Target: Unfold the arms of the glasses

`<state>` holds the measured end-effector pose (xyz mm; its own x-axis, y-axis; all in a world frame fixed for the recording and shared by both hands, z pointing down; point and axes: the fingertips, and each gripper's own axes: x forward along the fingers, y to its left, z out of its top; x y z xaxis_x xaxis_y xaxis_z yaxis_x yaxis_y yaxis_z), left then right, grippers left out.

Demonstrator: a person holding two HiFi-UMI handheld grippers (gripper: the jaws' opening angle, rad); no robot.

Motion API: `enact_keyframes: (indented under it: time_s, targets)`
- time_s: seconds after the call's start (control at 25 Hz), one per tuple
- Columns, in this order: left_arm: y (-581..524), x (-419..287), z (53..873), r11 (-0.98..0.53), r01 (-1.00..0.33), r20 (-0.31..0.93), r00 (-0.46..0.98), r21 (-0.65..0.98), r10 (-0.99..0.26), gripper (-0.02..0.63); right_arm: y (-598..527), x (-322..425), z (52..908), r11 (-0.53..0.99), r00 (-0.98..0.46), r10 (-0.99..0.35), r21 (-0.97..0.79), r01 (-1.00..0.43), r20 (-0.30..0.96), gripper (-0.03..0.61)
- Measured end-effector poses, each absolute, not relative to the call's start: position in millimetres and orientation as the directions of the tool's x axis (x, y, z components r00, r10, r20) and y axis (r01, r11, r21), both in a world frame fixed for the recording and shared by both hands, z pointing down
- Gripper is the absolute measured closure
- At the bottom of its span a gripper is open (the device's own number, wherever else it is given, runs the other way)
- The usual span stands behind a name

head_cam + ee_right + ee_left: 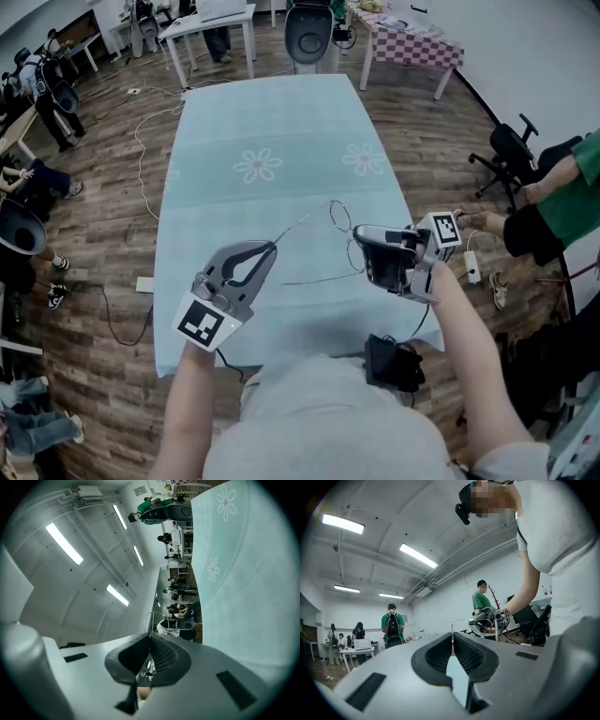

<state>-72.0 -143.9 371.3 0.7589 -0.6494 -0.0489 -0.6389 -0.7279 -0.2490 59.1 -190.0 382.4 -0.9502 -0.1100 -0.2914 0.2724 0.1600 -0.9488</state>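
glasses [347,234]: thin wire pair held in the air over the near half of the table [272,122], stretched between both grippers
left gripper [272,247]: jaws pinched narrow on the tip of one arm, above the table
right gripper [358,248]: jaws closed on the wire frame by a lens, above the table's right side

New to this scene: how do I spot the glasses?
Find the long pale-blue table. Above its near end, the left gripper and right gripper each pinch the glasses: the only thin wire thing between them, two rings with long arms.
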Motion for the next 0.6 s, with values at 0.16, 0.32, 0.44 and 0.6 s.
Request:
enact_keyframes:
  time_s: [0.16, 0.32, 0.44, 0.6]
  targets:
    - [-153.1, -76.2, 367.3, -0.702, -0.67, -0.053, 0.731, -0.239, -0.68, 0.594, -186.1, 60.6, 382.6, 0.175, -0.959, -0.088, -0.952, 0.251, -0.269, 0.569]
    - [-163.2, -82.5, 364.5, -0.687, -0.682, -0.052, 0.718, -0.249, -0.694, 0.592, -183.5, 55.9, 383.4, 0.193, -0.966, -0.074, -0.954, 0.23, -0.247, 0.569]
    - [-170.9, -83.3, 362.9, -0.683, -0.685, -0.048, 0.714, -0.255, -0.698, 0.592, -182.0, 52.3, 385.4, 0.21, -0.972, -0.062, -0.955, 0.208, -0.225, 0.568]
    - [-180.1, -82.9, 359.9, -0.68, -0.688, -0.042, 0.71, -0.252, -0.703, 0.592, -178.8, 50.4, 387.3, 0.228, -0.978, -0.045, -0.955, 0.19, -0.206, 0.568]
